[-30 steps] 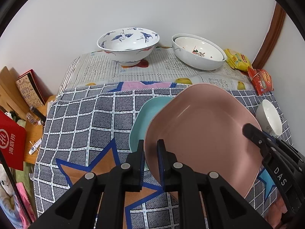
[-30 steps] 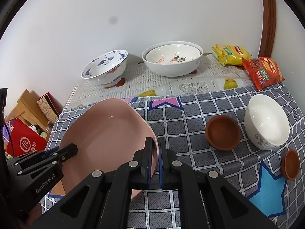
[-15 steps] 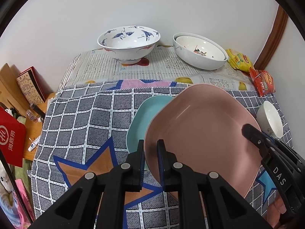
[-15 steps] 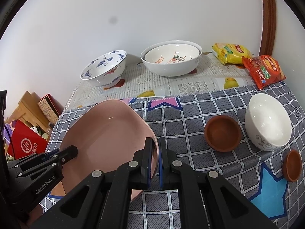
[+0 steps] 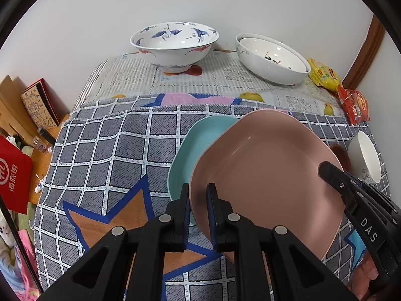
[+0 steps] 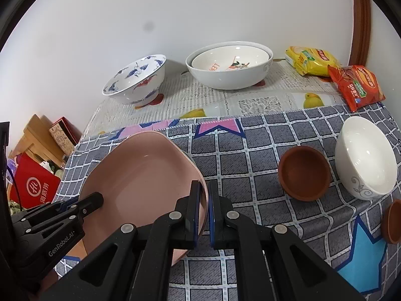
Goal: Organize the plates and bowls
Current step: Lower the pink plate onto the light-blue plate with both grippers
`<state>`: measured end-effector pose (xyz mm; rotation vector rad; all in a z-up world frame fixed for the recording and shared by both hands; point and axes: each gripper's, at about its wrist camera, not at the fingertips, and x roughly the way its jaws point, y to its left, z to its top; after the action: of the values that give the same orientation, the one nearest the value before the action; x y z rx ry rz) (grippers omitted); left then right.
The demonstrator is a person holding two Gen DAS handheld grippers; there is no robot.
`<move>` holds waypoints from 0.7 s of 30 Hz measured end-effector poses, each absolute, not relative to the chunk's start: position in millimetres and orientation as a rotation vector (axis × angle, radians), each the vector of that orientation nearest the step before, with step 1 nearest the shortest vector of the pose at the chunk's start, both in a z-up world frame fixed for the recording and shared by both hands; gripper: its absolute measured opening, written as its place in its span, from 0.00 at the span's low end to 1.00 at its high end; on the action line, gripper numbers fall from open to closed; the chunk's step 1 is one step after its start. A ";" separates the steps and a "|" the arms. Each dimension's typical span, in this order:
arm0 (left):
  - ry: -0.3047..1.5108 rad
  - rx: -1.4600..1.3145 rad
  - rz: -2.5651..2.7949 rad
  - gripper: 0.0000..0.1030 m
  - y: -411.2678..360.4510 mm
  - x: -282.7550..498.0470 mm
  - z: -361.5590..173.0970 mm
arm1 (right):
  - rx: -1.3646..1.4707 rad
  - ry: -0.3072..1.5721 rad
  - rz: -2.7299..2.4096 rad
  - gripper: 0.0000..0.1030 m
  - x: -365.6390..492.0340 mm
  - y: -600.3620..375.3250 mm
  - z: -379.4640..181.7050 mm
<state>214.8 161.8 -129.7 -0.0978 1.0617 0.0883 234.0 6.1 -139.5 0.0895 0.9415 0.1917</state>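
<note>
Both grippers hold one pink square plate (image 5: 265, 173), also in the right wrist view (image 6: 142, 175). My left gripper (image 5: 198, 195) is shut on its left rim; my right gripper (image 6: 203, 193) is shut on its right rim. The plate is tilted above a teal plate (image 5: 198, 143) that lies on the checked cloth (image 5: 112, 150). A blue-crane bowl (image 5: 174, 45) and two nested white bowls (image 5: 273, 60) stand at the back. A small white bowl (image 6: 366, 160), a brown bowl (image 6: 304, 174) and a brown saucer (image 6: 393, 222) sit on the right.
Yellow snack packet (image 6: 310, 60) and red snack packet (image 6: 356, 86) lie at the back right by a wooden door frame (image 6: 361, 20). A red box (image 5: 13, 175) and books (image 5: 40, 105) stand beyond the table's left edge. A white wall closes the back.
Both grippers and the pink plate have risen a little and shifted; more of the teal plate shows beneath. Both grips are unchanged.
</note>
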 end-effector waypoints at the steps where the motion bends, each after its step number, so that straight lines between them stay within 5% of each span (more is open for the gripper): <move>1: 1.064 -0.098 0.091 0.12 162.8 215.5 -130.9 | 0.089 0.945 0.194 0.06 234.8 7.3 -141.3; 21: 1.095 -0.118 0.096 0.12 174.0 228.4 -149.4 | 0.076 0.976 0.199 0.07 251.8 17.3 -162.1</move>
<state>228.4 174.0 -149.4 -0.1181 1.0948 0.0956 251.8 17.3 -162.1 0.0759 0.9763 0.1992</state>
